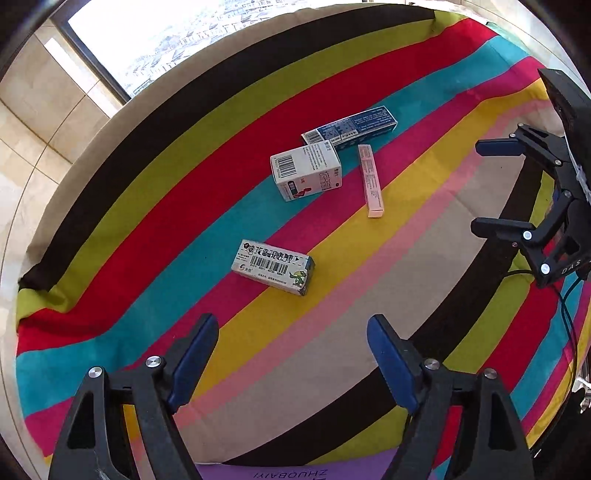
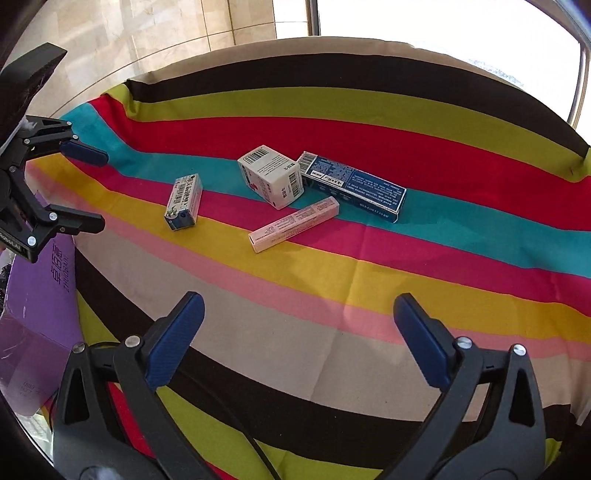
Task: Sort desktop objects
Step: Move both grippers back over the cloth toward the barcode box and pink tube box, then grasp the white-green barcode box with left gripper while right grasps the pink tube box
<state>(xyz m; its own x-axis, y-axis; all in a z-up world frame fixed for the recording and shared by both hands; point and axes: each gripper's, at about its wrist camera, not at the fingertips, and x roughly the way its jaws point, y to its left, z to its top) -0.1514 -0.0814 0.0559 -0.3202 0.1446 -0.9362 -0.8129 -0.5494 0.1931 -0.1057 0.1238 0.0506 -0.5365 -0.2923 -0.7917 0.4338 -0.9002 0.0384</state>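
Several small boxes lie on a striped cloth (image 1: 332,325). A grey-green box with a barcode (image 1: 273,266) (image 2: 183,202) lies nearest my left gripper. A white cube-like box (image 1: 306,172) (image 2: 272,176), a long blue box (image 1: 351,127) (image 2: 352,186) and a slim pink box (image 1: 370,180) (image 2: 294,223) lie together farther off. My left gripper (image 1: 291,328) (image 2: 99,188) is open and empty, short of the grey-green box. My right gripper (image 2: 295,310) (image 1: 480,186) is open and empty, short of the pink box.
A purple box with printed letters (image 2: 40,295) (image 1: 295,470) sits at the table's near edge under my left gripper. A black cable (image 1: 569,325) hangs by the right gripper. A tiled wall (image 2: 166,33) and a bright window (image 1: 177,33) lie beyond the table.
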